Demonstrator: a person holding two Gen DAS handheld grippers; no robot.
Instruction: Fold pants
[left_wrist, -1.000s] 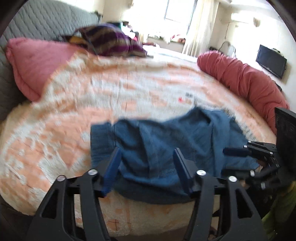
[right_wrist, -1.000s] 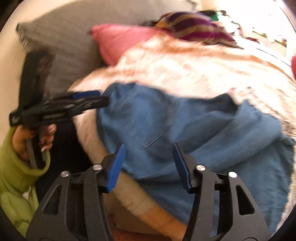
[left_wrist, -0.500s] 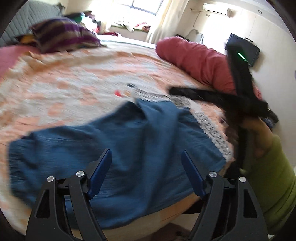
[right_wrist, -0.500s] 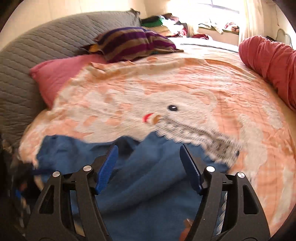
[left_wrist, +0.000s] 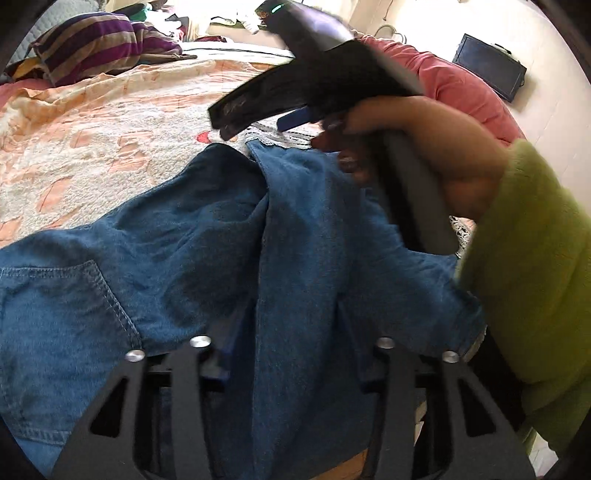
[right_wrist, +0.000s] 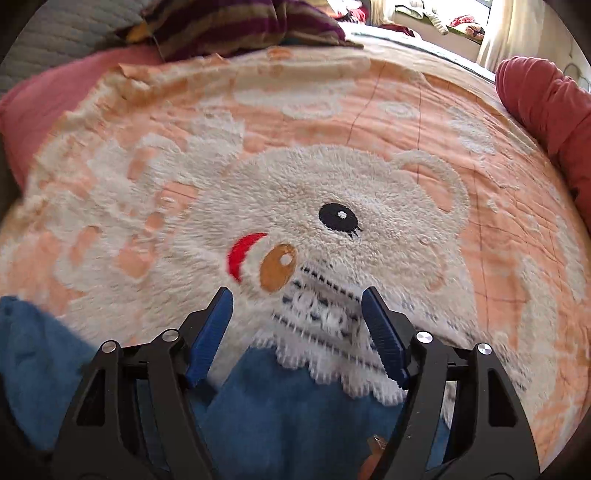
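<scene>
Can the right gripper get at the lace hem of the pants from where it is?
Probably yes: the right gripper is open just above the lace hem, nothing between.

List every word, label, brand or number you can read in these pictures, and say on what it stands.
None can be read.
Faint pale marks on the right tool's black finger: too blurred to read.
Pants, blanket and dark screen: no text shows.
</scene>
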